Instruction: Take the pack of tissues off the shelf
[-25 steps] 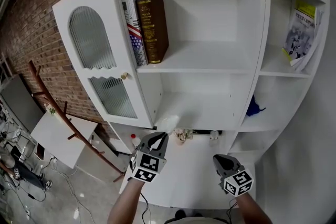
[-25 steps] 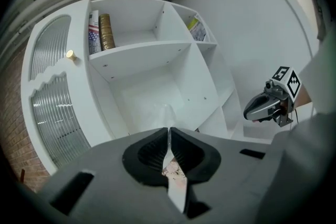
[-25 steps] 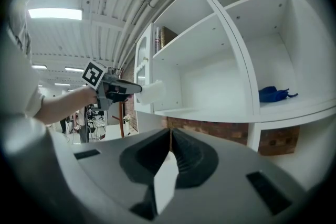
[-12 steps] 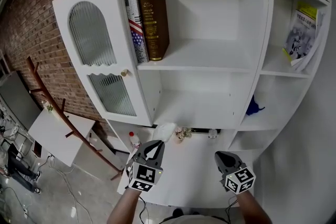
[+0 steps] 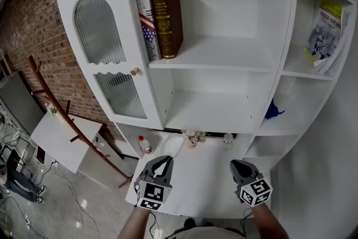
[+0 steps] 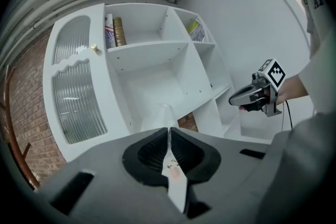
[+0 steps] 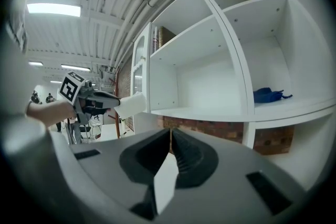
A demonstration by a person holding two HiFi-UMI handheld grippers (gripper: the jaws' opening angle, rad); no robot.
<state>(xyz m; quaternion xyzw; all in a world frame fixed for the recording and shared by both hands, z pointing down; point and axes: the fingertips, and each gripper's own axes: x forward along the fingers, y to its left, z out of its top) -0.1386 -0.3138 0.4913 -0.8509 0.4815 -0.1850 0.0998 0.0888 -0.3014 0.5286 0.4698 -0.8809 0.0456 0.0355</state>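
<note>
Soft white pack of tissues (image 5: 172,146): pinched at one end in the closed jaws of the left gripper (image 5: 166,158), already out of the white wooden shelf unit (image 5: 212,115), over the white tabletop (image 5: 207,182). Right gripper (image 5: 238,164): jaws together, nothing between them, level beside. Step judged: removal nearly complete; next calls for setting the pack down and releasing.

Books (image 5: 159,19) at the left end of the upper shelf (image 5: 224,61), door (image 5: 106,59) left of them, magazine (image 5: 325,31) in the upper right compartment, cloth (image 5: 273,111) in the one below, bottle (image 5: 145,145) at the desk's (image 5: 207,182) far left, pack of tissues (image 5: 172,146) just right of it, at the left gripper's (image 5: 164,160) tip, right gripper (image 5: 237,165) well apart to the right
</note>
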